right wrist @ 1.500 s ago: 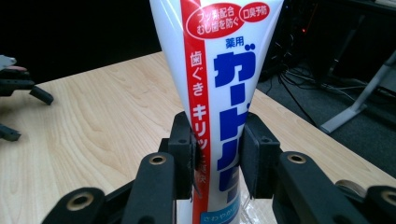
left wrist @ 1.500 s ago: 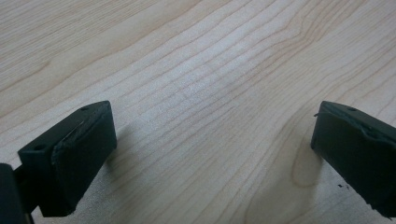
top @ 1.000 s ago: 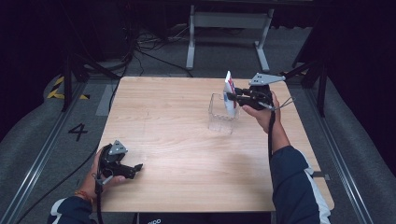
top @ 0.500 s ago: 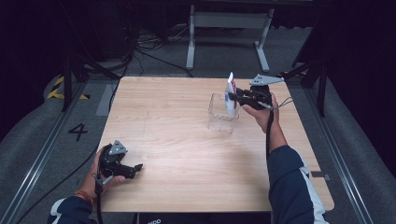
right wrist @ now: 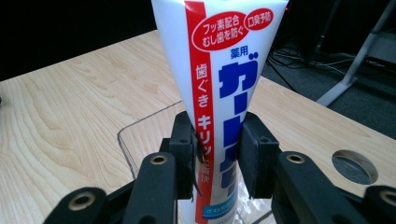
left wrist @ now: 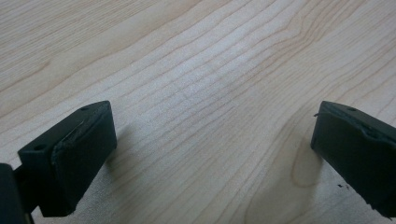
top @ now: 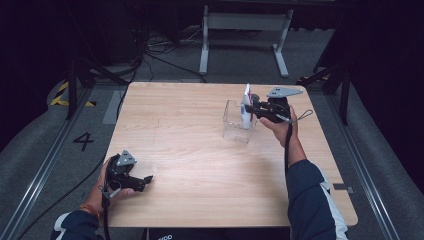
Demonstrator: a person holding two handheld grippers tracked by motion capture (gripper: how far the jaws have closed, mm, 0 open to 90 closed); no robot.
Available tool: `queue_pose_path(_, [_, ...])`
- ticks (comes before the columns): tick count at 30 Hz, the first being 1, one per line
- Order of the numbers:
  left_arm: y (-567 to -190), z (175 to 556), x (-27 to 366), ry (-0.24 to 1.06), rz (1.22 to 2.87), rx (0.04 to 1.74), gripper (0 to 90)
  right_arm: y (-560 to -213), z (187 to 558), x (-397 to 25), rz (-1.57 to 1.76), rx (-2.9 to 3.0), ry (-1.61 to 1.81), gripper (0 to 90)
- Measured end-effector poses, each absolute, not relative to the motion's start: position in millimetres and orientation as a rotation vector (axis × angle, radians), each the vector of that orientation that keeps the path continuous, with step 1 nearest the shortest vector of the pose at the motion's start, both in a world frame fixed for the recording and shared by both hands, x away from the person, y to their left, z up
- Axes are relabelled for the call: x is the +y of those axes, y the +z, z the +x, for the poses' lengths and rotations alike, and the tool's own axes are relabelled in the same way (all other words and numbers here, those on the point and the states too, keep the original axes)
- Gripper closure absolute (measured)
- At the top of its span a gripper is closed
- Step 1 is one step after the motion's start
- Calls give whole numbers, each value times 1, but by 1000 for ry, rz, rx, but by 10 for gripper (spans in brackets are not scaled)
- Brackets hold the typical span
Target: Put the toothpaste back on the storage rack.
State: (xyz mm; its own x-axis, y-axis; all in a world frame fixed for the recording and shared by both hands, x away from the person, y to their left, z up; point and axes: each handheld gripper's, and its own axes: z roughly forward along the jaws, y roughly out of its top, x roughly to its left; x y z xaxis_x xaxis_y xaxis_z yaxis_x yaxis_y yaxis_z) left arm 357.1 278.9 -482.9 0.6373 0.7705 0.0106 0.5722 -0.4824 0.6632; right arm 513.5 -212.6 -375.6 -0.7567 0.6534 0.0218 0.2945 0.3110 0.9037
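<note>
White tube: a toothpaste tube (right wrist: 219, 93) with a red stripe and blue letters stands upright, its flat end on top. Its lower part is inside the clear box.
Clear box: the see-through plastic box (top: 235, 122) sits on the far right part of the table, open at the top.
Right gripper: the right gripper (right wrist: 217, 149) pinches the tube from both sides, one black jaw on each side, pressed onto it. In the high view it (top: 252, 109) is just above the box rim, with a hand behind it.
Left gripper: the left gripper (top: 142, 180) rests low over the near left corner of the table, well apart from the box. Its jaws are spread wide with bare wood between them.
Table: light wood (top: 180, 125) with wavy grain. A round hole (right wrist: 354, 166) shows in it near the right gripper.
Floor: grey, with a number 4 (top: 83, 140) marked at the left.
</note>
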Motion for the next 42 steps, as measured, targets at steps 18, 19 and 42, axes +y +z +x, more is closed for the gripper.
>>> queue_pose_path(18, [-483, 357, 279, 409, 2227, 1043, 6, -397, 510, -217, 850, 2294, 1415, 701])
queue_pose_path(19, [-483, 357, 279, 408, 2226, 1043, 6, -397, 510, -216, 843, 2303, 1408, 700])
queue_pose_path(42, [-483, 357, 279, 410, 2227, 1043, 6, -395, 503, -221, 833, 2294, 1452, 838])
